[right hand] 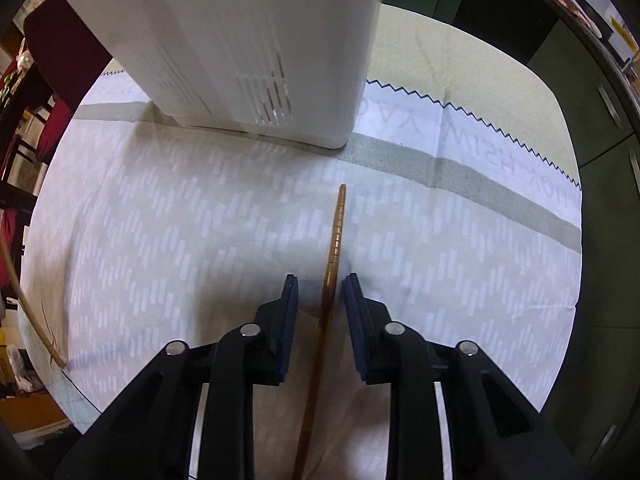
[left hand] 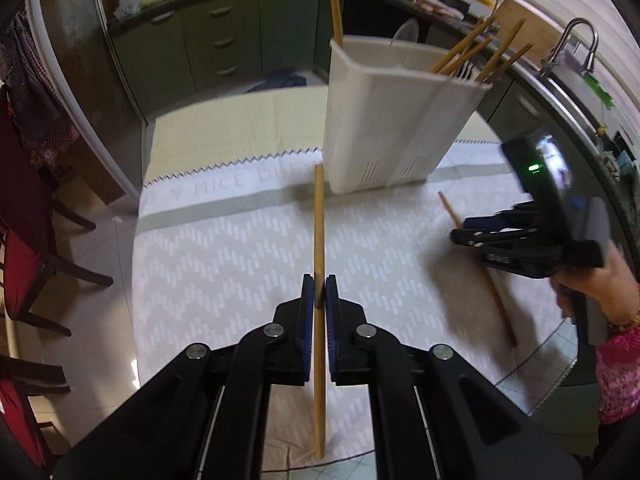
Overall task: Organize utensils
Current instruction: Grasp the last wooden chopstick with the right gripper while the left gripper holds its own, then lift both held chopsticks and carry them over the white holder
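Observation:
My left gripper (left hand: 319,290) is shut on a light wooden chopstick (left hand: 319,220) that points toward the white utensil holder (left hand: 384,128) on the table. The holder has several chopsticks (left hand: 472,52) and a fork standing in it. My right gripper (right hand: 320,292) is open, its jaws on either side of a darker brown chopstick (right hand: 335,236) that lies on the patterned cloth (right hand: 200,240). That gripper also shows in the left wrist view (left hand: 460,232), low over the same chopstick (left hand: 500,304). The holder (right hand: 248,52) stands just beyond it.
The cloth (left hand: 224,248) covers a round table. Red chairs (left hand: 24,248) stand at the left. Green kitchen cabinets (left hand: 216,44) and a sink with a tap (left hand: 576,40) lie behind. The person's hand (left hand: 592,292) holds the right gripper.

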Motion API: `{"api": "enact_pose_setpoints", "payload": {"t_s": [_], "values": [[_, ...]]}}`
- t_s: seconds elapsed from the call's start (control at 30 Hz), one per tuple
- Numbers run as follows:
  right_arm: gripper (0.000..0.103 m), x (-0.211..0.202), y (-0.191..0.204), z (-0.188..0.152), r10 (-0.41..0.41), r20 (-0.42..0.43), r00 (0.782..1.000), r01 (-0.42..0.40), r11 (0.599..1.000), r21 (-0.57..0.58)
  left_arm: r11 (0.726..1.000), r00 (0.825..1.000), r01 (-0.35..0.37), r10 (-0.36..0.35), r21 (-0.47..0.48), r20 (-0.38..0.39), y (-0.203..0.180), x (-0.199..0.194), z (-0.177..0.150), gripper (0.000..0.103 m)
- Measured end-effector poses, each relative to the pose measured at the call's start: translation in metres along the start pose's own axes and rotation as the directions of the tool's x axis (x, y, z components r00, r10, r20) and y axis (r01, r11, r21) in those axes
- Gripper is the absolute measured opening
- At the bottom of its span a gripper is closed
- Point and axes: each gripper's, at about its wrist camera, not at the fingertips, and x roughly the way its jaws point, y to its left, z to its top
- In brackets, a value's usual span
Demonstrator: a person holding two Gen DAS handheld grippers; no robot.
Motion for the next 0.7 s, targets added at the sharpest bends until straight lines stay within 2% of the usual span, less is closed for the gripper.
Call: {"api": "enact_pose_setpoints", "payload": {"t_s": [0.13,0.27,0.47,0.7], "values": [[0.007,0.001,0.008,0.001,0.014,-0.017,1.0,-0.014,1.0,0.001,1.0,0.999,-0.002,0.002,0.01,0.046,0.0,-0.02,-0.002,0.006],[0.007,-0.001,0.003,0.001,0.027,0.006,1.0,-0.028,0.999,0.039,1.0,0.998,0.009,-0.009,0.014,0.069,0.001,-0.035,-0.005,0.006],[0.007,-0.052,0.0,-0.023,0.066,0.162,0.985,-0.074,0.996,0.047,1.0,0.995,0.014,-0.016,0.022,0.097,-0.001,-0.049,-0.004,0.006],[0.007,-0.124,-0.011,-0.072,0.098,0.346,0.933,-0.121,0.992,0.046,0.999,0.99,0.025,-0.03,0.038,0.137,-0.007,-0.069,0.001,0.006]]}}
